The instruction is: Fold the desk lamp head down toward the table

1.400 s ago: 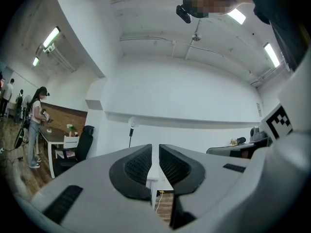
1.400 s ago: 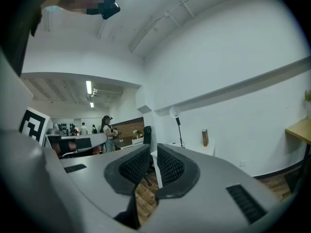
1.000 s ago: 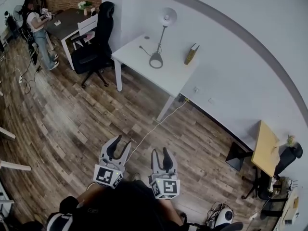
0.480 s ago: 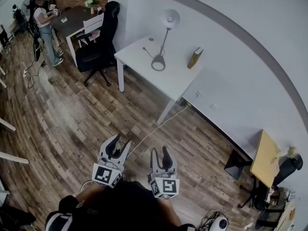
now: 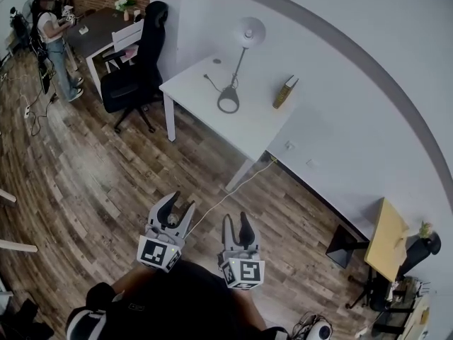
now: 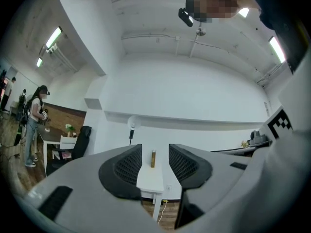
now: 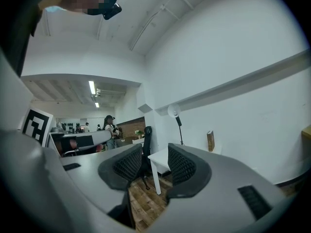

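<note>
The table is nearer, and the left tool, empty, just opened wider.

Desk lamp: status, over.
Left gripper empty, jaws just opening; right gripper open, empty. Desk lamp upright on white table, head not yet folded, well off from both grippers. White cable on floor between; black chair beside table.

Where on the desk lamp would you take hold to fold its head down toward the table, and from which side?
Probably the round lamp head, which tops a thin, nearly upright stem and would give the most leverage. Come from the floor side of the white table, since the wall stands close behind. The ring base may need steadying.
</note>
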`<state>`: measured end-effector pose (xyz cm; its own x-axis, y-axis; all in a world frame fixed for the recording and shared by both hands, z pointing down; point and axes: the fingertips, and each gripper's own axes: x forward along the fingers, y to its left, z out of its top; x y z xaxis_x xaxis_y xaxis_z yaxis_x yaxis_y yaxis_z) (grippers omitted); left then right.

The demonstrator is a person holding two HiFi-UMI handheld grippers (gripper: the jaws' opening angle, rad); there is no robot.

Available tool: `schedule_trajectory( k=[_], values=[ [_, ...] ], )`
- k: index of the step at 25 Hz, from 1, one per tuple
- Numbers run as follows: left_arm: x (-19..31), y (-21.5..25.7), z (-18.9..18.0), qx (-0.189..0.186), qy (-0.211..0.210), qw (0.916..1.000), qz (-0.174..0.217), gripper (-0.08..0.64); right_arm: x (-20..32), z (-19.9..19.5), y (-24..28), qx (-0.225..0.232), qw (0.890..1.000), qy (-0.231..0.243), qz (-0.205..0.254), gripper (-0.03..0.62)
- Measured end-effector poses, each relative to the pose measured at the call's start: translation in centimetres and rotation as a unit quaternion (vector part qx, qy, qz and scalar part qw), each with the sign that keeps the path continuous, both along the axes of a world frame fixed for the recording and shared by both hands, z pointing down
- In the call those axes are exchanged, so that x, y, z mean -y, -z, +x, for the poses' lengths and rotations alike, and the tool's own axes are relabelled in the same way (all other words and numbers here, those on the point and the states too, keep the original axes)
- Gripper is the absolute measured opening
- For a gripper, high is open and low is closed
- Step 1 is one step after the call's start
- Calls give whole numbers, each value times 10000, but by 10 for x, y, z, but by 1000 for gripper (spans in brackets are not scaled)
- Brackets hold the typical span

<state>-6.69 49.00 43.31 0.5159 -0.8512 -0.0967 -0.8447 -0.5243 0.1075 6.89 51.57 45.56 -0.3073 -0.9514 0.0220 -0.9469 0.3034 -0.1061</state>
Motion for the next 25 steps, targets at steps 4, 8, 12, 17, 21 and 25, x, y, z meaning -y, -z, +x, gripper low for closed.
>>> schedule_trajectory(
  k=[4, 8, 12, 17, 21, 25],
  values=[
    [53, 7, -9, -7, -84, 10000, -13, 179, 51, -11, 7, -46, 10000, -41, -40, 167],
    [103, 12, -26, -54, -134, 9999, 2, 179, 99, -24, 13, -75, 9999, -139, -52, 167],
    [157, 16, -40, -29, -213, 9998, -13, 179, 153, -36, 15, -86, 9997, -226, -87, 167],
    [213, 10, -62, 26, -325, 9995, -59, 179, 210, -58, 13, -135, 9991, -365, -151, 167],
    [239, 0, -85, -18, -486, 9987, -140, 179, 240, -80, 7, -157, 9985, -507, -99, 168],
    [263, 9, -90, -61, -548, 9985, -44, 181, 272, -88, 6, -227, 9981, -547, -151, 167]
  ],
)
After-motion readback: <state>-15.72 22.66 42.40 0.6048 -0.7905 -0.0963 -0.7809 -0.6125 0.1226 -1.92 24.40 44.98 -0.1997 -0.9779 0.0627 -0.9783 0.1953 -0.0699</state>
